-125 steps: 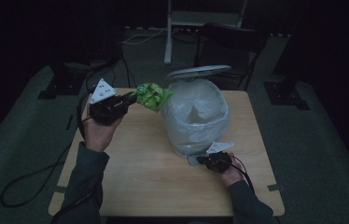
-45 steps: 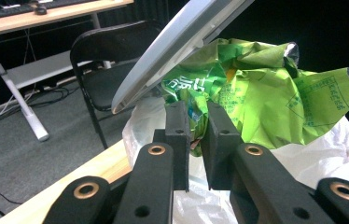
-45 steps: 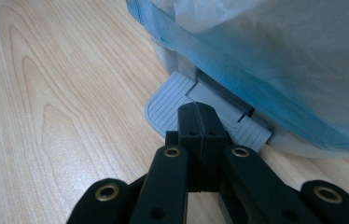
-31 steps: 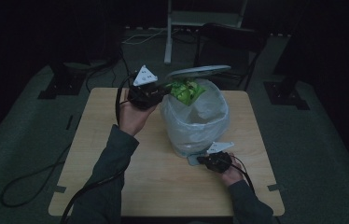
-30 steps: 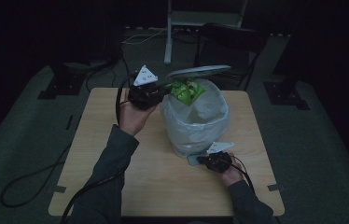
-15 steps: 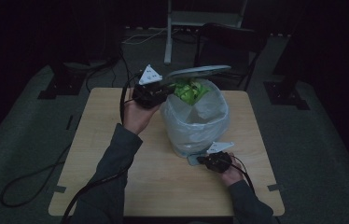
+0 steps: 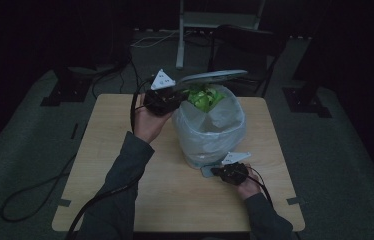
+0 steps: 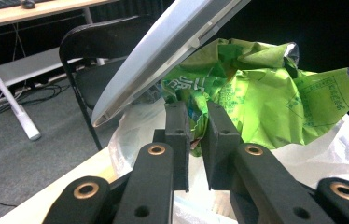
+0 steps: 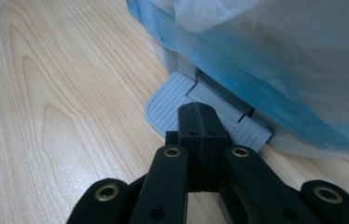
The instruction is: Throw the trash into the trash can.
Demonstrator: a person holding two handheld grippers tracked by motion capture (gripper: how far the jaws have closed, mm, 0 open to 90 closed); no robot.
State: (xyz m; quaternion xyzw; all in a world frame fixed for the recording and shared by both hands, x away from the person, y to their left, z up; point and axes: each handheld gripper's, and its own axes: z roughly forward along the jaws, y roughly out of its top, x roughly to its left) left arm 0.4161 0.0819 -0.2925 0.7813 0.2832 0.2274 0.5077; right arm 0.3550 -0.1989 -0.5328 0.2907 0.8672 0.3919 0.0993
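Wooden bench (image 7: 125,150) carrying a pedal bin (image 7: 210,135) lined with a pale bag, its lid (image 7: 210,77) raised. Right gripper (image 9: 199,116), fingers shut together and empty, presses the foot pedal (image 9: 168,105), evidently to keep the lid up. Left gripper (image 8: 196,130), fingers clamped on a crumpled green wrapper (image 8: 266,88), holds it over the bin's mouth, ready for dropping in.

Bright green wrapper (image 8: 275,100) with darker green print between the black claws; grey lid (image 8: 163,51) above; pale wood table (image 9: 46,116) below; grey ribbed pedal (image 9: 172,105).
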